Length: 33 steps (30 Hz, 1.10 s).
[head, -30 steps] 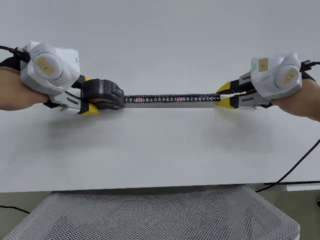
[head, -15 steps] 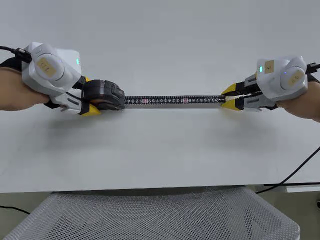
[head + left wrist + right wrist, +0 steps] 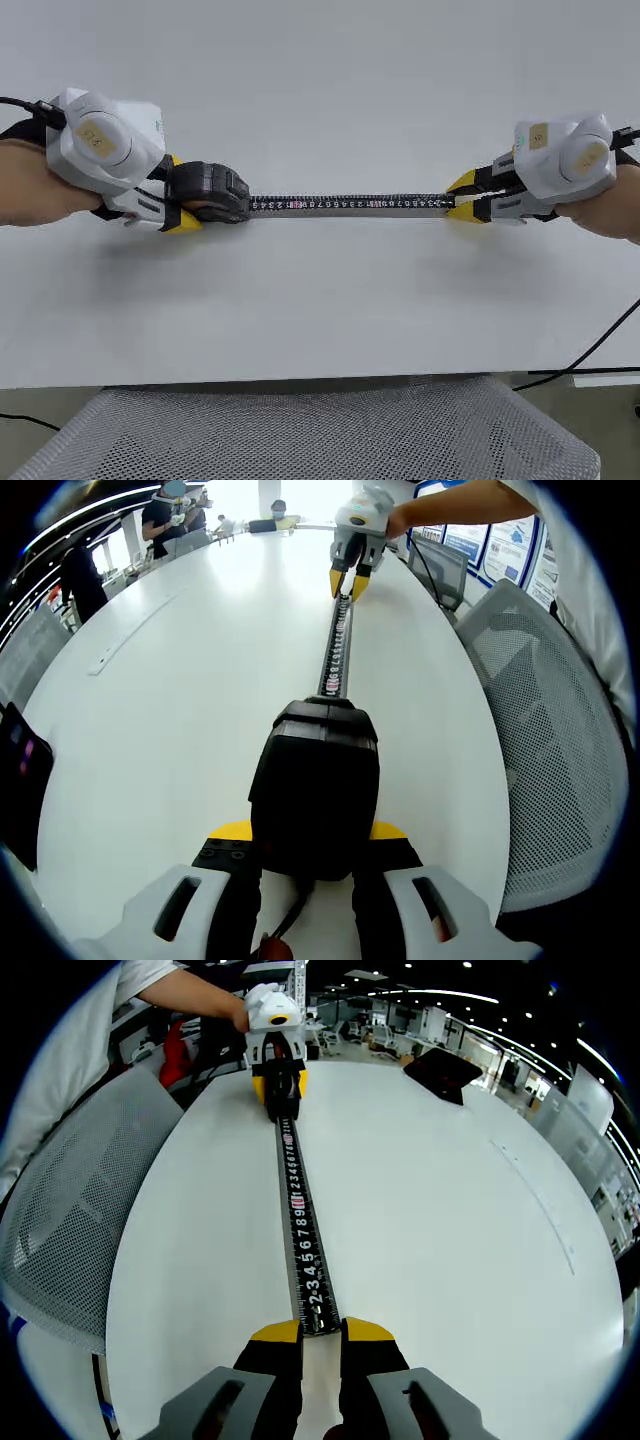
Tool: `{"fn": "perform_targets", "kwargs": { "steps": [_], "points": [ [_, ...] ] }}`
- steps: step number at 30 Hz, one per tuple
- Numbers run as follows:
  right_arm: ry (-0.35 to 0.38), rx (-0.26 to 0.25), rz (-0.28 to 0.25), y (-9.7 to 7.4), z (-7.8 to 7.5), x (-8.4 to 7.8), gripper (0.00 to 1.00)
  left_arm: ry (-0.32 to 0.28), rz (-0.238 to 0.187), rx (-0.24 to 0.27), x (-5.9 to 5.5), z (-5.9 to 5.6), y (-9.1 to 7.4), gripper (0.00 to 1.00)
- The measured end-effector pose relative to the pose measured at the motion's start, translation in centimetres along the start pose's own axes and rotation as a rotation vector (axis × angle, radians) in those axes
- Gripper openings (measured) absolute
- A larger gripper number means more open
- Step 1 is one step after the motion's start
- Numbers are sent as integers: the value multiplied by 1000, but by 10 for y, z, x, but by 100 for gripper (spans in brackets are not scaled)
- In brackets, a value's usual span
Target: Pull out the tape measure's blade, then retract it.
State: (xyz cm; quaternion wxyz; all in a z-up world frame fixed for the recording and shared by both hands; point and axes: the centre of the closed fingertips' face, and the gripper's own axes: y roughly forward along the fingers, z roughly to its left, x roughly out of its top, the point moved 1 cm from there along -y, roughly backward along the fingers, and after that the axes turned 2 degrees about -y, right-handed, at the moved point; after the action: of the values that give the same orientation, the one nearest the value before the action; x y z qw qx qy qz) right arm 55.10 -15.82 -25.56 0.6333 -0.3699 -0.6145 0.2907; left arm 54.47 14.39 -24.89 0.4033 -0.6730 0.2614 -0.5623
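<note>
**Blade stretched between the grippers, with snap-back the main risk**

At the left, the case (image 3: pixel 208 190) is clamped between the jaws of the left gripper (image 3: pixel 180 192), low over the table (image 3: pixel 320 80). Whether it rests on the surface cannot be told. In the left gripper view it is seen gripped by its flanks, with the mouth facing away. From the mouth the blade (image 3: pixel 350 203) is drawn out straight over the table towards the right, numbers up. Its tip is pinched between the clenched jaws of the right gripper (image 3: pixel 458 197), which is held well apart from the case.

The pull-out is judged done or nearly so, and retraction remains. Trouble would be expected mostly at the tip, where only a thin end is held. If it were let slip or freed all at once, the blade would be whipped back by the spring, and it could be kinked or the case jolted in its grip. The blade could also be buckled by a twist of either hand — so the tip is best walked back under tension.
</note>
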Motion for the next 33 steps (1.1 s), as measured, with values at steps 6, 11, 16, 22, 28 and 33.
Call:
{"fn": "perform_targets", "kwargs": {
  "steps": [6,11,16,22,28,33],
  "points": [
    [17,32,-6,0,2,1,10,13,17,-3,0,0,0,30],
    [18,51,0,0,2,1,11,21,9,-8,0,0,0,30],
    [11,52,7,0,2,1,11,26,16,-3,0,0,0,30],
    [25,46,18,0,2,0,12,22,17,-6,-1,1,1,31],
    [45,42,7,-3,0,1,15,-20,12,-13,1,0,0,35],
    [76,23,-11,-8,-4,2,20,-35,-2,-6,3,3,-4,44]
  ]
}}
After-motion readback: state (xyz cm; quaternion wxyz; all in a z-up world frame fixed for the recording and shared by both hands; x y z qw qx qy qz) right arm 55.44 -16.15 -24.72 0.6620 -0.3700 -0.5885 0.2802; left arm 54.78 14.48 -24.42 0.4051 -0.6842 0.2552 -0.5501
